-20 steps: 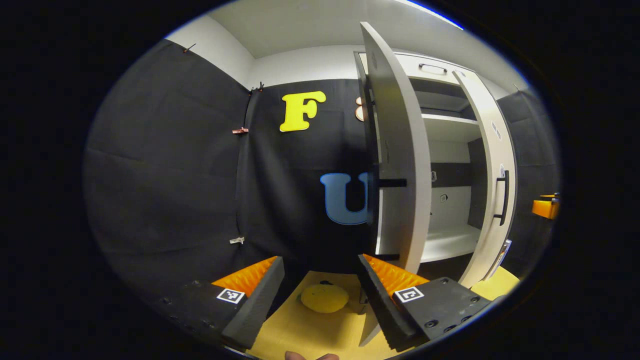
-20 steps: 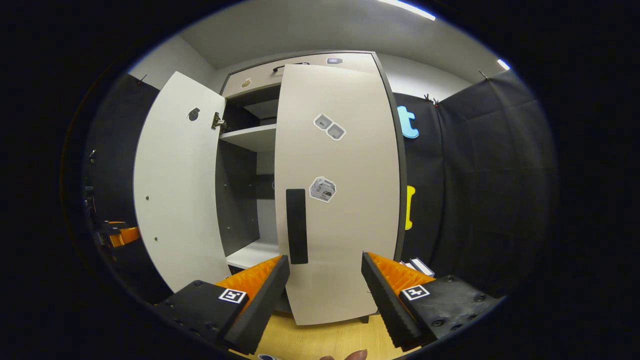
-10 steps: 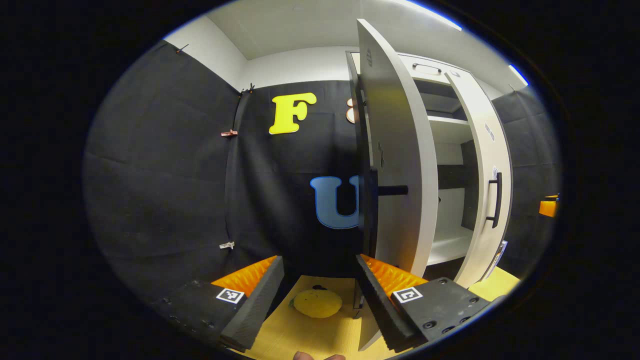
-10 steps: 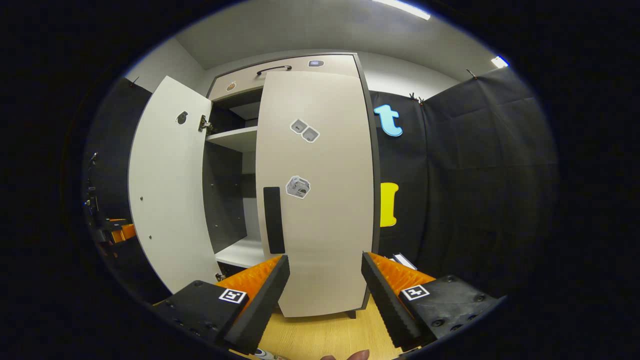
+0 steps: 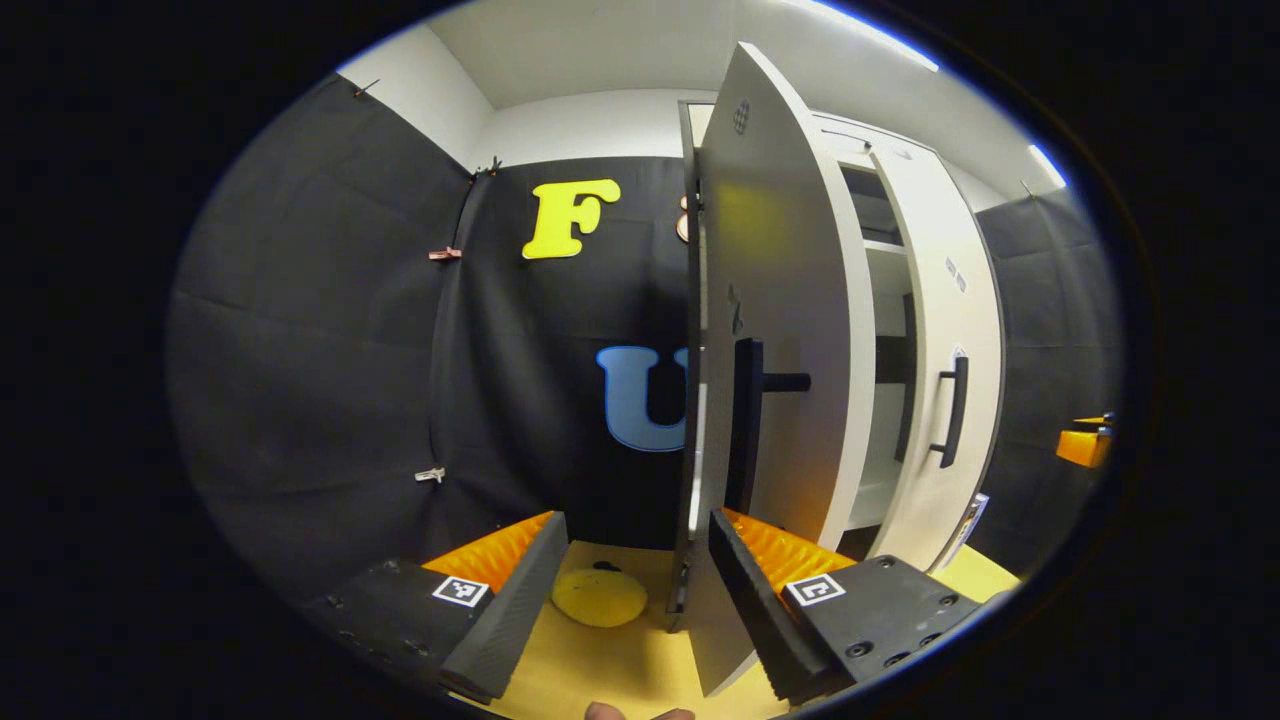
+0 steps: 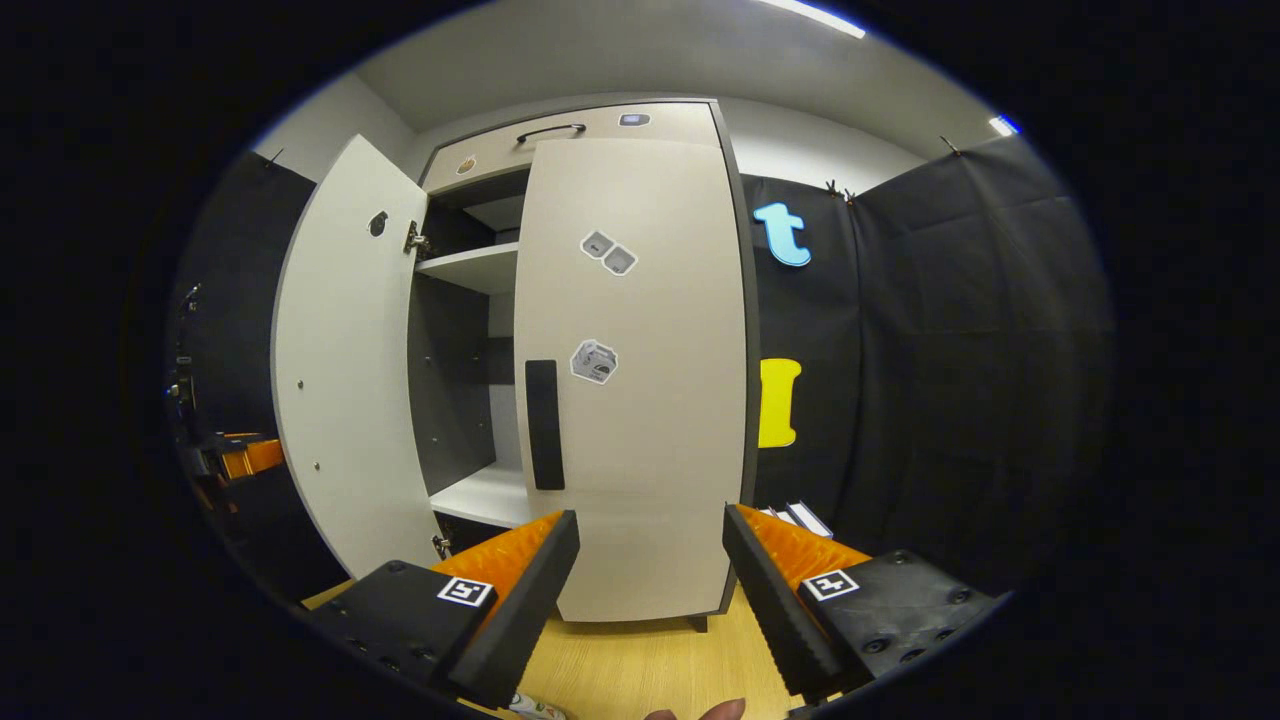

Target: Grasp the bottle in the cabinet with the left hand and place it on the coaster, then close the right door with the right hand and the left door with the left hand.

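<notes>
R door (image 6: 640, 380) now flush w/ cabinet frame, was ajar 1 s ago. L door (image 5: 775, 330) has swung partway in, outer face + handle (image 5: 745, 425) more visible; gap onto shelves narrower. Yellow coaster (image 5: 599, 597) shifted left in left gripper view.

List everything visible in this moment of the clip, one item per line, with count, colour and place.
Tall cabinet: one, pale grey with dark edging, against the booth wall.
Right door: one, pale grey with a black handle and stickers, closed or nearly so.
Left door: one, pale grey, standing open at the cabinet's left.
Shelves: two, white, inside the cabinet, nothing seen on them.
Round yellow pad: one, on the wooden table beside the left door's foot.
Left gripper: open, near the left door's edge.
Right gripper: open, facing the right door.
</notes>
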`<state>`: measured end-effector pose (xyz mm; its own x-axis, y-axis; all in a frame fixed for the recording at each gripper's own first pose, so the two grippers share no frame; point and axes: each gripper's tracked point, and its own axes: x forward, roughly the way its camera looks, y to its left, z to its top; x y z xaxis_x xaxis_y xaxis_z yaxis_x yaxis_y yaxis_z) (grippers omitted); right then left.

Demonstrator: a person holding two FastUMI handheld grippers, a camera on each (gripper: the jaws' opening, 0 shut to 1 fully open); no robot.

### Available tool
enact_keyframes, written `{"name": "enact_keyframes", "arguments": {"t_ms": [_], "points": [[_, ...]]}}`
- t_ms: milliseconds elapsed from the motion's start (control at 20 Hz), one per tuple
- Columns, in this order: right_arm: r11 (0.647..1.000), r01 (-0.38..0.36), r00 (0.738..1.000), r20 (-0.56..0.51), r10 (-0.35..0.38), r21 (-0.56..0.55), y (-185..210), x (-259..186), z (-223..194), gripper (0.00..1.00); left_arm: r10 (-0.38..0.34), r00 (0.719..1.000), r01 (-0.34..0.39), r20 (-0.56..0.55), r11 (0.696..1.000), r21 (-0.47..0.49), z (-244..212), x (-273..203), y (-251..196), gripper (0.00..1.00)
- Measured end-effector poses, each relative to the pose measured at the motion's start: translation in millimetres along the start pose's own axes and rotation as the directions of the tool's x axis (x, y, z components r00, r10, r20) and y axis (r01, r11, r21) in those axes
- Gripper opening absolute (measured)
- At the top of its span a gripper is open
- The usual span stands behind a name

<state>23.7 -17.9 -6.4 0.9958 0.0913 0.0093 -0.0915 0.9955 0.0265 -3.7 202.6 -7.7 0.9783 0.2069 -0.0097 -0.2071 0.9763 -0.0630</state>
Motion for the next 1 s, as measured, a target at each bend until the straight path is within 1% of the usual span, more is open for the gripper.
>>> {"name": "enact_keyframes", "arguments": {"t_ms": [200,300,500,750,800,850,1000], "points": [[1.000,0.001,1.000,-0.019,-0.001,0.006,-5.0,-1.2,-5.1,0.96,-0.021,1.000,0.021,0.002,1.000,0.000,0.3,0.2,-24.3,0.92],[1.000,0.004,1.000,-0.020,-0.004,0.000,-7.8,-1.5,-5.5,0.96,-0.045,0.999,0.045,0.003,0.999,-0.003,-0.8,0.5,-34.1,0.92],[1.000,0.016,1.000,-0.019,-0.016,-0.006,-14.8,0.5,-7.6,0.96,-0.115,0.993,0.115,0.001,0.993,0.004,-0.9,6.9,-71.3,0.93],[0.999,0.043,0.999,-0.013,-0.043,0.013,-28.0,1.0,-5.1,0.96,-0.219,0.976,0.219,0.012,0.976,-0.006,-0.3,18.2,-119.2,0.93],[0.999,0.046,0.999,-0.016,-0.046,0.016,-30.1,1.8,-6.2,0.96,-0.229,0.973,0.229,0.013,0.973,-0.003,0.1,21.2,-128.4,0.94],[0.999,0.046,0.999,-0.020,-0.046,0.017,-31.1,2.4,-7.2,0.96,-0.237,0.971,0.237,0.015,0.972,0.001,-0.5,25.3,-136.9,0.93],[0.998,0.051,0.999,-0.019,-0.051,0.020,-33.9,2.8,-6.9,0.96,-0.243,0.970,0.243,0.016,0.970,0.000,-3.3,39.7,-161.3,0.93]]}}
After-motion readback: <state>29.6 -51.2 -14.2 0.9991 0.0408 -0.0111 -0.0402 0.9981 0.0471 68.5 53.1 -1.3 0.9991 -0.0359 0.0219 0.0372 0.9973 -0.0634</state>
